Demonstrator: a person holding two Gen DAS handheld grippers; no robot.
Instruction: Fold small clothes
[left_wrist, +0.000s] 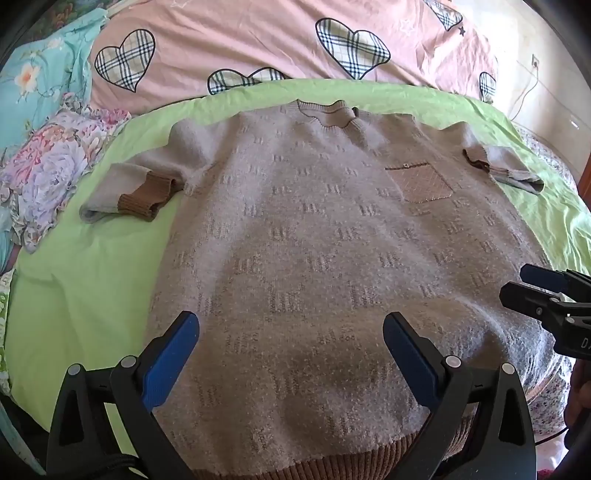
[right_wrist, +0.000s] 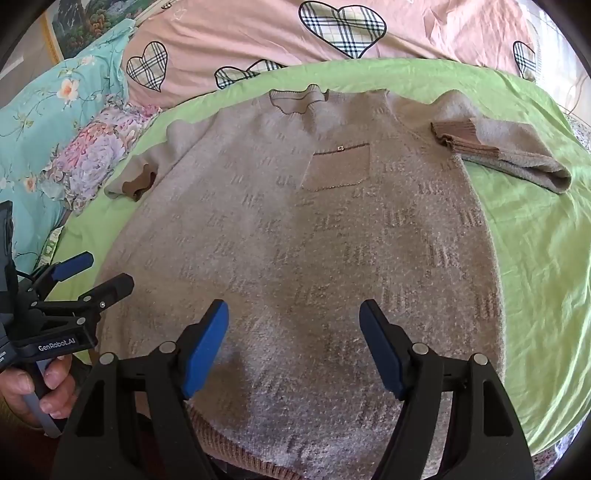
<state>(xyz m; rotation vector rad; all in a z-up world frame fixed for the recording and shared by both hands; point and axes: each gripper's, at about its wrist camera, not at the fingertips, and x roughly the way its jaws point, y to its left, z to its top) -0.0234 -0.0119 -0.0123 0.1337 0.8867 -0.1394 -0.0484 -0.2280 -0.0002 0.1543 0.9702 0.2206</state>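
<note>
A grey-beige knit sweater (left_wrist: 314, 229) with brown cuffs, a brown hem and a chest pocket (left_wrist: 421, 182) lies flat, front up, on a green sheet (left_wrist: 92, 266). Both sleeves are bent back on themselves beside the body. My left gripper (left_wrist: 291, 350) is open and empty, hovering over the sweater's lower left part. My right gripper (right_wrist: 293, 343) is open and empty over the lower middle of the sweater (right_wrist: 314, 221). Each gripper shows at the edge of the other's view: the right one (left_wrist: 535, 291), the left one (right_wrist: 92, 273).
A pink quilt with plaid hearts (left_wrist: 258, 40) lies behind the green sheet (right_wrist: 535, 240). Floral bedding (left_wrist: 48, 158) is piled at the left. A wall with a socket and cable (left_wrist: 532, 74) is at the far right. A hand (right_wrist: 40, 384) holds the left gripper's handle.
</note>
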